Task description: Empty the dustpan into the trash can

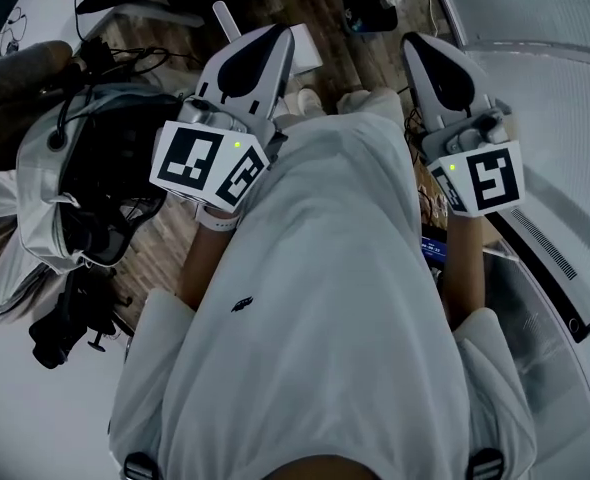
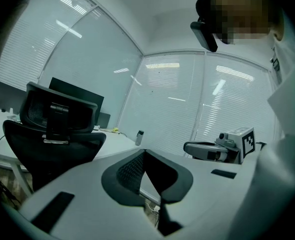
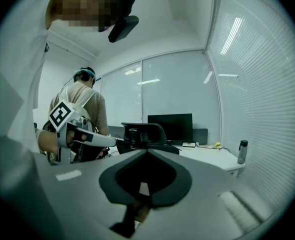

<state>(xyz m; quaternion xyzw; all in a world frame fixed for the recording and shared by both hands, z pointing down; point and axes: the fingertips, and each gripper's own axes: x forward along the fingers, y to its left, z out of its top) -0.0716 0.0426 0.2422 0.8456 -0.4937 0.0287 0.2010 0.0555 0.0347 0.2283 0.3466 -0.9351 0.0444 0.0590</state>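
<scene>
Head view: the person's white shirt point(image 1: 325, 308) fills the middle. Both hands are raised in front of it, side by side and apart. The left claw point(image 1: 267, 40) points up and away over the wood floor point(image 1: 180, 233), its jaws together with nothing between them. The right claw point(image 1: 422, 46) points the same way near the blinds point(image 1: 565, 88), its jaws also together and empty. Each carries its marker cube toward the body. A black chair point(image 1: 105, 198) hung with cables stands at the left edge.

Left claw view: the two dark pads meet at the tip, closed on nothing. Beyond them the chair's back faces the camera at the left, with a dark monitor point(image 2: 82, 96) behind it on a white worktop point(image 2: 115, 140). A small bottle point(image 2: 139, 137) stands near the worktop's far right corner, by the blinds. The right claw shows at the right, level.

Right claw view: the pads are pressed together, empty. The left claw shows at the left, in front of a second person point(image 3: 85, 101) who faces away. The chair, monitor and bottle sit past the tip, the bottle at the worktop's right edge.

I cannot make out the dustpan or the trash can in any view.
</scene>
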